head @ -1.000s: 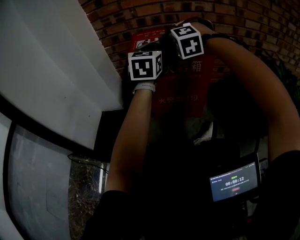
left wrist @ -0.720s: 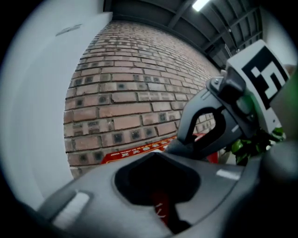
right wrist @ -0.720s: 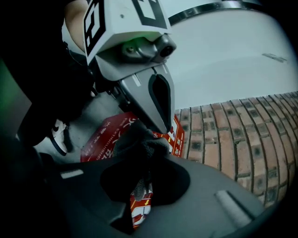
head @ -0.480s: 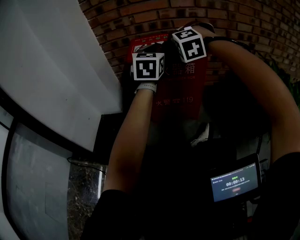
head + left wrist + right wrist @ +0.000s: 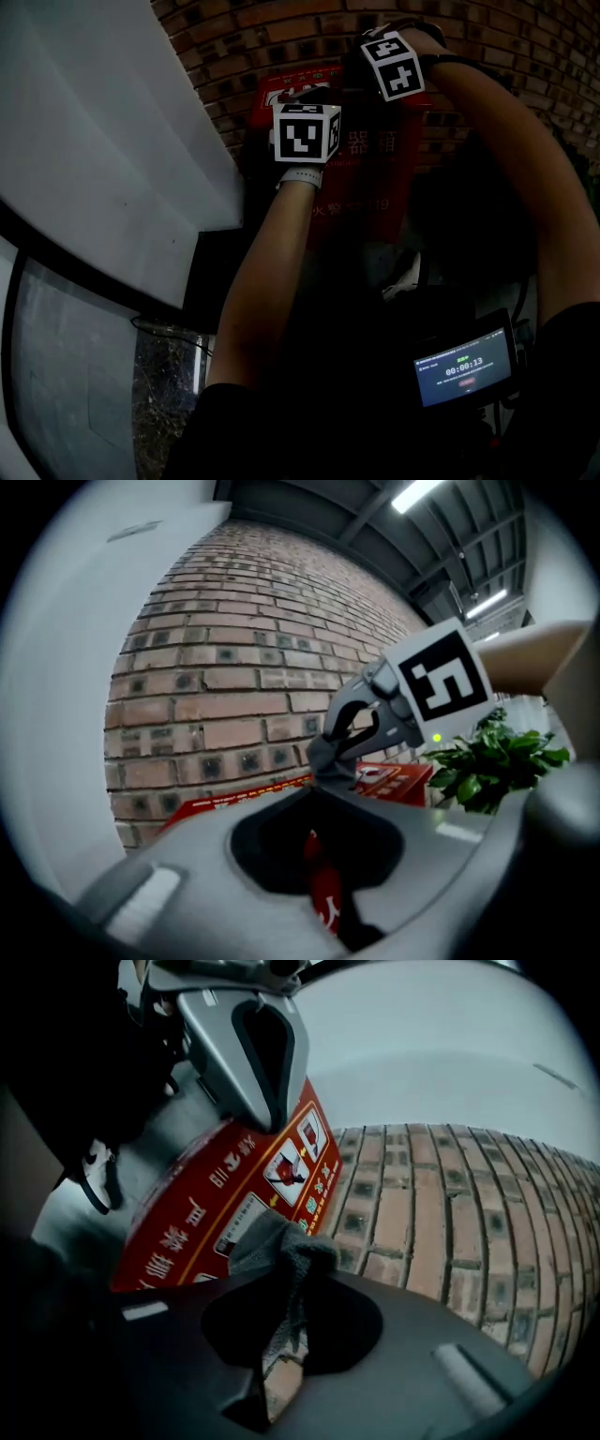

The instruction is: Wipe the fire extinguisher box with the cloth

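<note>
Head view was filled low down by a small lit screen and two bare arms, which were reached up and away from the camera. A big white panel was seen at the left side.

Past the arms, both grippers were held up high, near each other, at the top of the fire extinguisher box. The left gripper was set lower. Its jaws were drawn close together and nothing was held in them. Only a thin strip of the red box was seen through the gap between them. In the right gripper view its tips were seen meeting at a point, right at the box's top edge.

The right gripper was held a bit higher and further right. Its jaws were closed on the cloth, a grey bunched rag. The rag was poked out past the jaws and was pressed against the top of the box, near the upper corner.

The red box, printed with white and yellow signs, was hung on the brick wall behind it. A green plant was seen further off, to the right of the box.
</note>
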